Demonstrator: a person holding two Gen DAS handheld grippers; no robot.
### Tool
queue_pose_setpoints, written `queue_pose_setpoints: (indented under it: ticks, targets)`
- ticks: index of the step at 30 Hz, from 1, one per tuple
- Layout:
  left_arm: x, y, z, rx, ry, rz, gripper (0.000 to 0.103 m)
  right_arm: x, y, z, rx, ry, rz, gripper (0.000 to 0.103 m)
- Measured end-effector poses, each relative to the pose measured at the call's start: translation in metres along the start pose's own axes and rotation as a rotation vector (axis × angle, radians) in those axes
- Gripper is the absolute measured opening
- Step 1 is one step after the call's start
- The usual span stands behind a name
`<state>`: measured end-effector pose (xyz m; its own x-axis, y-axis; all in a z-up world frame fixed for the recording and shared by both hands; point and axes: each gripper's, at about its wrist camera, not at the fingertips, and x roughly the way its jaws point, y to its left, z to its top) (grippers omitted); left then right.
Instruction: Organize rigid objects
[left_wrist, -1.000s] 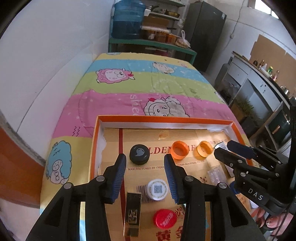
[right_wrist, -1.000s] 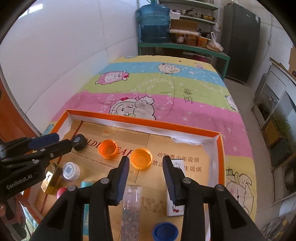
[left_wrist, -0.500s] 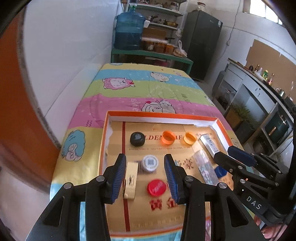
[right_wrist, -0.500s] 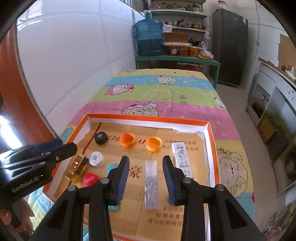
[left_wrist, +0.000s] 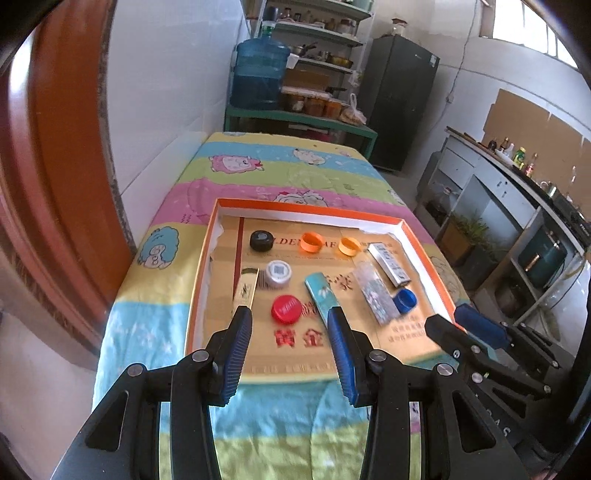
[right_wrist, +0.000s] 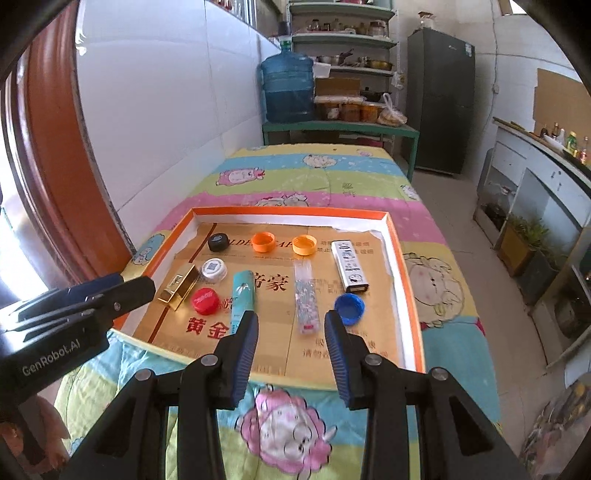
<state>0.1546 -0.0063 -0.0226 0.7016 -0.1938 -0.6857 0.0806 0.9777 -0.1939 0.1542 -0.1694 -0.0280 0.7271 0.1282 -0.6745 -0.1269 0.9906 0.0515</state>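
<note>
An orange-rimmed shallow box (right_wrist: 408, 280) lies on the bed. In it are a black cap (right_wrist: 218, 242), two orange caps (right_wrist: 263, 242) (right_wrist: 304, 244), a white cap (right_wrist: 214, 269), a red cap (right_wrist: 205, 301), a blue cap (right_wrist: 349, 308), a gold bar (right_wrist: 177, 286), a teal box (right_wrist: 242, 295), a clear glitter box (right_wrist: 304, 297) and a silver box (right_wrist: 349, 266). My left gripper (left_wrist: 290, 325) is open and empty, above the box's near edge (left_wrist: 295, 373). My right gripper (right_wrist: 290, 326) is open and empty, also at the near edge.
The bed carries a striped cartoon quilt (right_wrist: 317, 177) against a white tiled wall (right_wrist: 166, 110). A wooden door frame (right_wrist: 55, 166) stands at left. A green bench with a blue water jug (right_wrist: 288, 88), a dark fridge (right_wrist: 439, 99) and counters (right_wrist: 535, 177) lie beyond.
Both grippers have pulled back and up from over the box's contents to its near edge. Both stay open and empty. The objects in the box have not moved.
</note>
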Motion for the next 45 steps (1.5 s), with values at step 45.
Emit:
queue_pose_setpoints:
  ticks: [45]
  targets:
    - [-0.123,-0.030,-0.080,0.074,-0.155,0.066,0.044,-0.120,0.022,-0.064,0.007,-0.155,-0.066,0.037]
